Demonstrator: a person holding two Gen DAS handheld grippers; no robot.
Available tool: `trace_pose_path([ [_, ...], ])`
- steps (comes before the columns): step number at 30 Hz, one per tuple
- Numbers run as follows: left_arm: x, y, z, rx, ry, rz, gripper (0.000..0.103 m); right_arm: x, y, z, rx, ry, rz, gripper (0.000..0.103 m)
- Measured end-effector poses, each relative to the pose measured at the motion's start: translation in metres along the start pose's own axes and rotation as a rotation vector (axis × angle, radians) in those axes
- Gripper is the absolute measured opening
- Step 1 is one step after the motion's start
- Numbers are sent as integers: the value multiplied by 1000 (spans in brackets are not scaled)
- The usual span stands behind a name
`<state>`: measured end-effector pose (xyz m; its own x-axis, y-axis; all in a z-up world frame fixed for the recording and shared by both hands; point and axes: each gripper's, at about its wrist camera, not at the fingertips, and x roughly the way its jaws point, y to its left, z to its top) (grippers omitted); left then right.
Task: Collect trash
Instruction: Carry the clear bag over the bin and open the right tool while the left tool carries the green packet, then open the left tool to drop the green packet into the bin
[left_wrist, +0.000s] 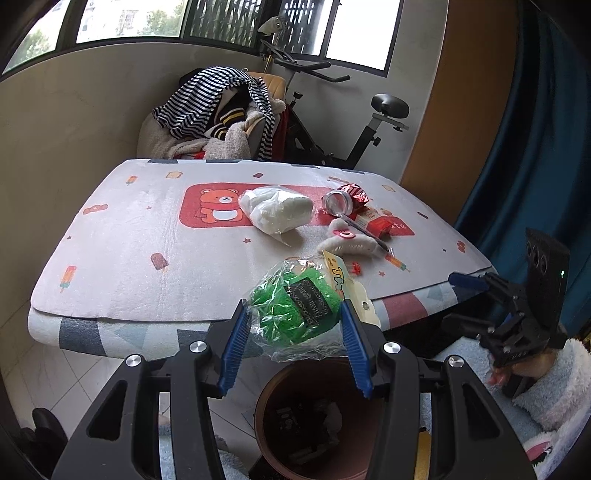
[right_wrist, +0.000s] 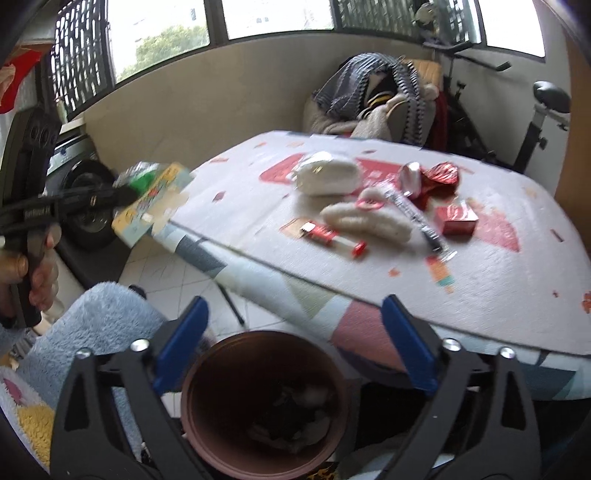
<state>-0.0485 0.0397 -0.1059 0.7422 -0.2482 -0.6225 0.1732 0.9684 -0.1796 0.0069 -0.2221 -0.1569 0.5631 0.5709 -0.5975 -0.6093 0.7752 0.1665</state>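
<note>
Right under both cameras sits the brown bin (left_wrist: 317, 413), round-mouthed on the floor at the table's near edge, with dark scraps and pale crumpled bits lying at its bottom. Above it, the left gripper (left_wrist: 295, 332) has its blue pads clamped on a clear plastic bag (left_wrist: 299, 314), one pad on each side; inside the bag is a shaggy bright green bundle with a small black label, and a pale yellow printed card sticks out at the top right. The bag hangs over the bin's far rim, just off the table (left_wrist: 110, 240) edge. From the right wrist view that same gripper comes in from the left, a hand (right_wrist: 37, 273) wrapped round its handle, with the card and green bundle poking out beyond its tip. The right gripper (right_wrist: 295, 339) points down at the bin, its blue fingers spread wide apart with nothing between them, the bin's open mouth showing in the gap. A fluffy light-blue sleeve (right_wrist: 96, 317) lies beside it. On the table's bear-print cloth wait a white bundle in clear film (left_wrist: 275, 212), a crushed red can (left_wrist: 345, 197), a red carton (right_wrist: 456, 219), a fuzzy cream piece (right_wrist: 365, 219), a long clear wrapper (right_wrist: 417, 218) and a small red packet (right_wrist: 319, 232).
</note>
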Motion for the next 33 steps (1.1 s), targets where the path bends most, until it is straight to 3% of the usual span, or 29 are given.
trace_pose_path([
  [7,7,-8,-8,26,24,-38,48,-12,-26,-1,32,-31,-57,97],
  [14,11,-25,-12,87,40,-68,49,-20,-39,3,58,-49,-61,97],
  [33,28,-48,-25,130,101,-126,51,-27,-38,2,62,-60,-78,97],
])
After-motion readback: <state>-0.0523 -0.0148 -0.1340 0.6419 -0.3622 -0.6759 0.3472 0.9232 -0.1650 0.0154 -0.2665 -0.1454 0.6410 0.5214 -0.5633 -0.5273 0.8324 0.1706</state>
